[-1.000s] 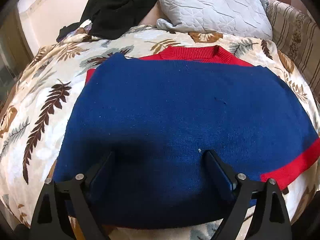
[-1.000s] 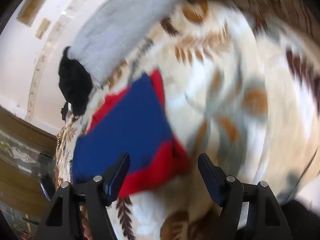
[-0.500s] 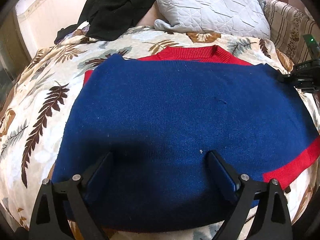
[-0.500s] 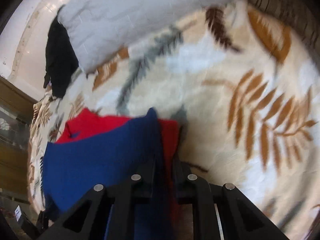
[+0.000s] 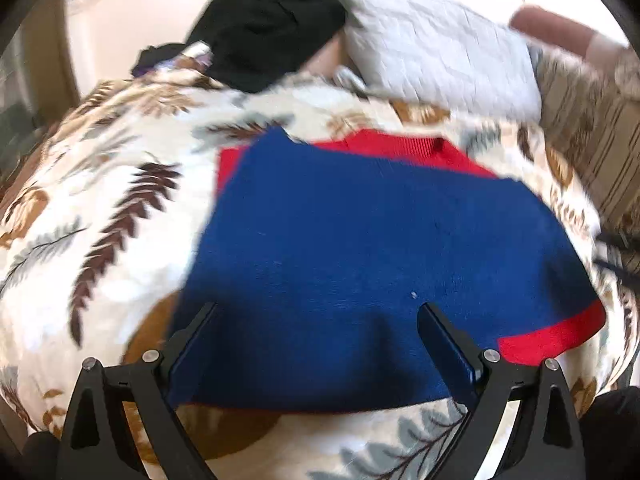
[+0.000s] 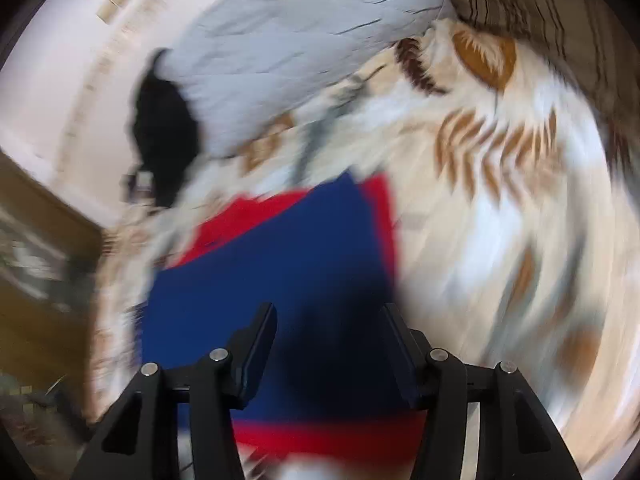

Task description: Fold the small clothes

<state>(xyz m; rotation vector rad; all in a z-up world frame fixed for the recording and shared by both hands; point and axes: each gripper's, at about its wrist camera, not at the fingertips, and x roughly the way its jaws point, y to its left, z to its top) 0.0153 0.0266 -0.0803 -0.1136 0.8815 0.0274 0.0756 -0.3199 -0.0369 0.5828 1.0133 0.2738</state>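
Observation:
A small blue knit sweater (image 5: 360, 248) with red collar and red trim lies folded on a leaf-patterned blanket (image 5: 100, 220). My left gripper (image 5: 320, 312) hovers open above the sweater's near edge, nothing between its fingers. In the blurred right wrist view the same sweater (image 6: 288, 264) fills the lower middle. My right gripper (image 6: 330, 314) is above its right part, jaws opening, with no cloth pinched between them. A red band (image 6: 320, 436) of the sweater shows under its fingers.
A grey quilted pillow (image 5: 432, 44) and a black garment (image 5: 264, 28) lie at the far end of the bed. A striped cushion (image 5: 592, 136) sits at the right. A wall and dark wooden furniture (image 6: 36, 280) border the left side.
The right gripper, shut on the sweater's far right corner half a second ago, has let go and pulled back. The left gripper drew back and up slightly; the sweater looks smaller.

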